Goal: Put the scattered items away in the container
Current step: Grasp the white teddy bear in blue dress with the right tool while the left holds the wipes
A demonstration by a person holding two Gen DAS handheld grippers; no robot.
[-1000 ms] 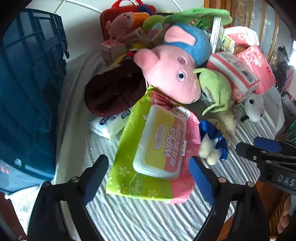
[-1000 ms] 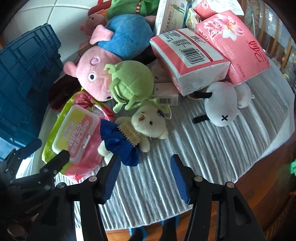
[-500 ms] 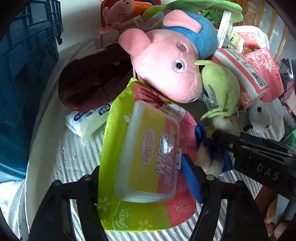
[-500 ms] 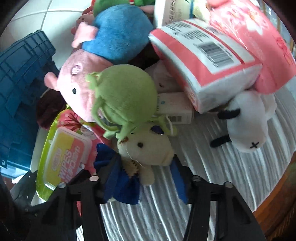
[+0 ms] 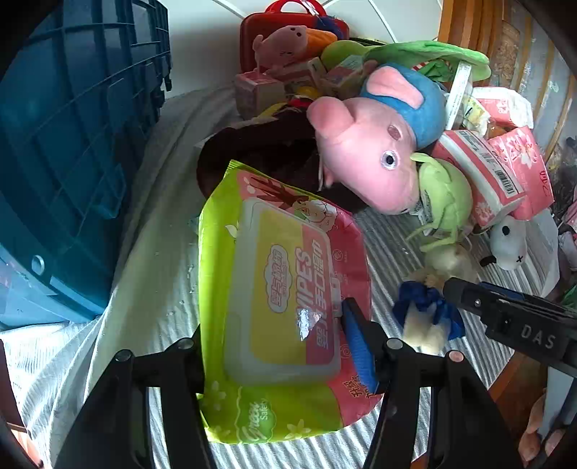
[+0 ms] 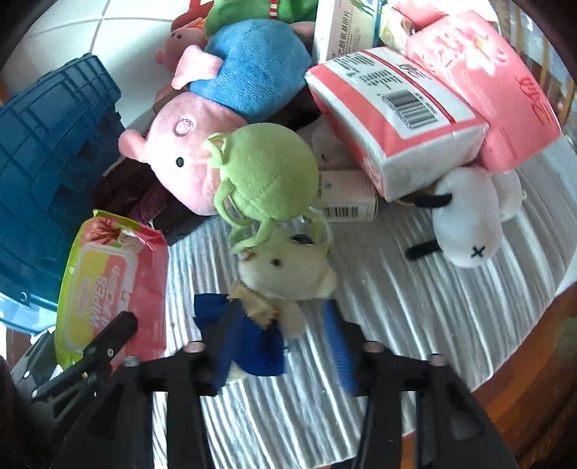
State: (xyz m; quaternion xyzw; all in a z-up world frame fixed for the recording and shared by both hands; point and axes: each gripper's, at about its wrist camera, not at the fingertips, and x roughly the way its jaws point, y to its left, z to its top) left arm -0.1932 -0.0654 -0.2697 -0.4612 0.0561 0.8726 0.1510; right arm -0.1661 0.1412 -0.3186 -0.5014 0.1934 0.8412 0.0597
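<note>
A green and pink wipes pack [image 5: 274, 288] sits between the fingers of my left gripper [image 5: 277, 324]. The jaws are closing, and the right pad [image 5: 357, 346] presses on the pack's edge while the left finger is hidden behind it. A cream teddy bear in a blue outfit [image 6: 281, 274] lies on the striped cloth between the fingers of my right gripper [image 6: 281, 317]. Those jaws are opening, and the right finger [image 6: 339, 342] stands clear of the bear. The blue crate [image 5: 72, 144] stands at the left, beside the table.
A pink pig plush [image 6: 191, 151], a green plush [image 6: 267, 173], a white plush [image 6: 468, 223] and pink tissue packs [image 6: 396, 119] are piled behind. A dark maroon item [image 5: 263, 155] and a red case [image 5: 274, 21] lie farther back. The table's wooden edge [image 6: 541, 324] runs at the right.
My left gripper moved in and closed around the wipes pack. My right gripper slid forward over the teddy bear, narrowed on it, then widened again.
</note>
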